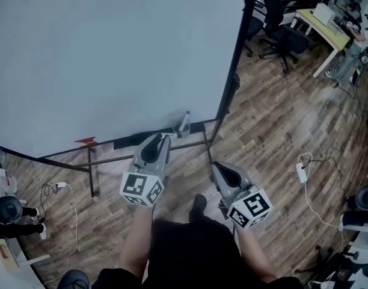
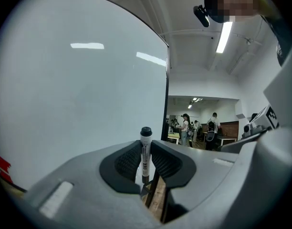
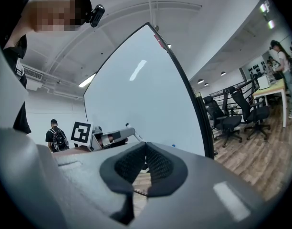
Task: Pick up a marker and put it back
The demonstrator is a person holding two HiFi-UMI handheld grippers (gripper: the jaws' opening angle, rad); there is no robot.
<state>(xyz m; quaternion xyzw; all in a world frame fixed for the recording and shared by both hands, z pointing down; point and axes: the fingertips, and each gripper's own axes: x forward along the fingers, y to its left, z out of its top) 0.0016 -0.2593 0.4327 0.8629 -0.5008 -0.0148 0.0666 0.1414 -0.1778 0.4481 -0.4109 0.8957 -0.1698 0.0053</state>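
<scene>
A white marker [image 2: 145,154] with a black cap stands upright between the pads of my left gripper [image 2: 146,146], which is shut on its barrel. In the head view, this left gripper [image 1: 166,136] points at the lower edge of the big whiteboard [image 1: 112,59], just above the board's black ledge [image 1: 133,141]. The right gripper view shows the marker [image 3: 132,132] sticking out of the left gripper. My right gripper [image 1: 215,166] hangs lower and to the right, over the wooden floor. Its jaws [image 3: 146,146] are shut with nothing between them.
A small bottle [image 1: 183,124] and a red item [image 1: 85,141] sit on the ledge. The board's metal stand [image 1: 91,173] reaches the floor below it. Office chairs [image 1: 280,35], a desk [image 1: 319,23] and a person [image 1: 355,50] are at the far right. A white cable and adapter [image 1: 302,172] lie on the floor.
</scene>
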